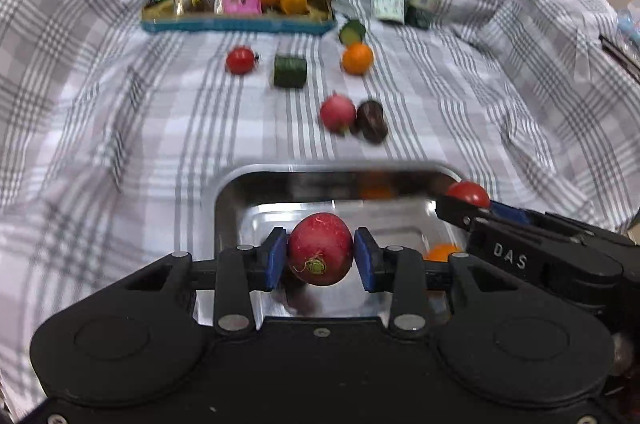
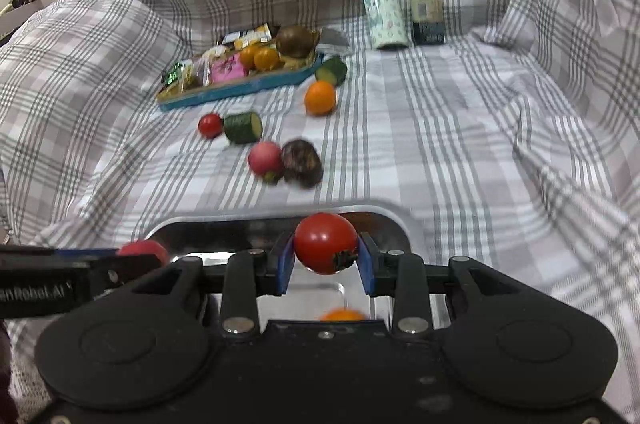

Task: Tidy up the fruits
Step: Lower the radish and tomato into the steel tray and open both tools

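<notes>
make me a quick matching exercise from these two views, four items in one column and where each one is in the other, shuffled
1. radish
2. tomato
3. orange fruit
4. flowered bottle

a. lying in the metal tray
b. gripped by the right gripper
c. standing at the far end of the checked cloth
d. gripped by the left gripper

Pairs: 1-d, 2-b, 3-a, 4-c

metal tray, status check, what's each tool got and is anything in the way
Left tool shut on radish, over metal tray. Right tool shut on tomato, over same tray. One orange already inside; drop path clear.
</notes>
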Demonstrator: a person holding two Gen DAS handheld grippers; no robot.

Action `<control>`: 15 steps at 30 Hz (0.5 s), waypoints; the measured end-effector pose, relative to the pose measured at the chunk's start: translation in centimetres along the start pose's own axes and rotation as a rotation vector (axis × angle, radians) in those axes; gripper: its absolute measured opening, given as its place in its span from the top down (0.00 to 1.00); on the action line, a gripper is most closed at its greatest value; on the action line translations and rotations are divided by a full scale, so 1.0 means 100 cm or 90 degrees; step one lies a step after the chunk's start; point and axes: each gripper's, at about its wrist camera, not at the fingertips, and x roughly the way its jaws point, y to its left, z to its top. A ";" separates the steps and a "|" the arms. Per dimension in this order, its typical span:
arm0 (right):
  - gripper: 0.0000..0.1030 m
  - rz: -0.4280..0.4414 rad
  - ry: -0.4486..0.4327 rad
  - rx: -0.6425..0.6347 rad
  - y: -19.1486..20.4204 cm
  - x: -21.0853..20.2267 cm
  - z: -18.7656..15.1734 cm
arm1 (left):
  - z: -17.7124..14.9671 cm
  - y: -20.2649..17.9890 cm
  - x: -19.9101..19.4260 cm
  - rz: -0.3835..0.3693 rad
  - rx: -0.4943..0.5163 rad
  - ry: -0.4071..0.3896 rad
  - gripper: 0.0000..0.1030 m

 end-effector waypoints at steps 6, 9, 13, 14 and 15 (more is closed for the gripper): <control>0.66 -0.006 0.019 0.008 -0.001 0.001 -0.011 | -0.018 -0.009 0.002 -0.004 0.013 0.014 0.56; 0.66 -0.009 0.018 0.005 -0.001 0.002 -0.013 | -0.022 -0.012 0.005 -0.010 0.015 0.021 0.56; 0.66 -0.010 0.023 0.005 -0.002 0.005 -0.012 | -0.025 -0.015 0.011 -0.006 0.019 0.028 0.56; 0.66 -0.010 0.025 0.004 -0.003 0.006 -0.013 | -0.026 -0.015 0.012 -0.005 0.020 0.029 0.56; 0.66 -0.011 0.025 0.003 -0.003 0.006 -0.013 | -0.026 -0.015 0.013 -0.004 0.020 0.030 0.56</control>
